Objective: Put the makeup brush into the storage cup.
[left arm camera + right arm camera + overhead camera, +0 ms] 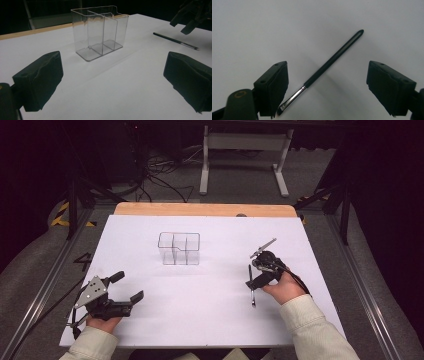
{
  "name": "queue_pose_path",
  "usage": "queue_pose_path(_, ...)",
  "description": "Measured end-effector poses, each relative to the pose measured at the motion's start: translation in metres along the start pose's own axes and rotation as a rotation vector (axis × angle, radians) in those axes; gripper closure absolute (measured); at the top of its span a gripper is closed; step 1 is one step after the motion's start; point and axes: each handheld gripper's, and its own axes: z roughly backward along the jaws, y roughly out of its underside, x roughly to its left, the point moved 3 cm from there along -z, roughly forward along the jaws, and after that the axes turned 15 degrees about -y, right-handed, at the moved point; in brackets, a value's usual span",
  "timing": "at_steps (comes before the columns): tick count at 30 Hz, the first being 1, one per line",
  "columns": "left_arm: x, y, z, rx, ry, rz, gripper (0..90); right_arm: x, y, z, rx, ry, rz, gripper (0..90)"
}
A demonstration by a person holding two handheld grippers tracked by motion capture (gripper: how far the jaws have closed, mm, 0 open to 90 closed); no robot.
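A thin brush (332, 60) with a black handle and a silver ferrule lies flat on the white table (210, 320), right of centre; it is also seen as the brush (251, 290) and the brush (175, 40). My right gripper (327, 87) points down over it, open, its jaws either side of the brush without touching it. The bristle end lies near the left jaw in the right gripper view. A clear plastic organizer (179, 249) with several compartments stands empty mid-table. My left gripper (127, 287) rests open at the front left, facing the organizer (100, 32).
A wooden strip (200, 209) runs along the table's far edge. Beyond it on the floor stand a white metal frame (240, 160) and loose cables (160, 170). Dark rails flank the table on both sides.
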Motion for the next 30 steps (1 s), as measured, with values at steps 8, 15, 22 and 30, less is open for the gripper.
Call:
queue_pose_path(8, 0.0, 0.0, -0.001, 0.015, 0.007, -0.003, 4.9, 0.001, 0.0, -0.007, 0.022, -0.009, -0.019, 20.7)
queue_pose_path(15, -0.001, -0.001, 0.0, 0.011, 0.005, 0.001, 5.2, 0.001, 0.001, -0.012, 0.03, -0.006, -0.032, 25.0)
queue_pose_path(22, 0.0, -0.001, 0.0, 0.018, 0.002, 0.0, 5.2, 0.001, 0.003, -0.019, 0.046, 0.004, -0.034, 28.7)
queue_pose_path(30, 0.0, 0.0, -0.001, 0.023, 0.001, -0.002, 5.4, 0.001, 0.005, -0.025, 0.075, 0.002, -0.043, 36.7)
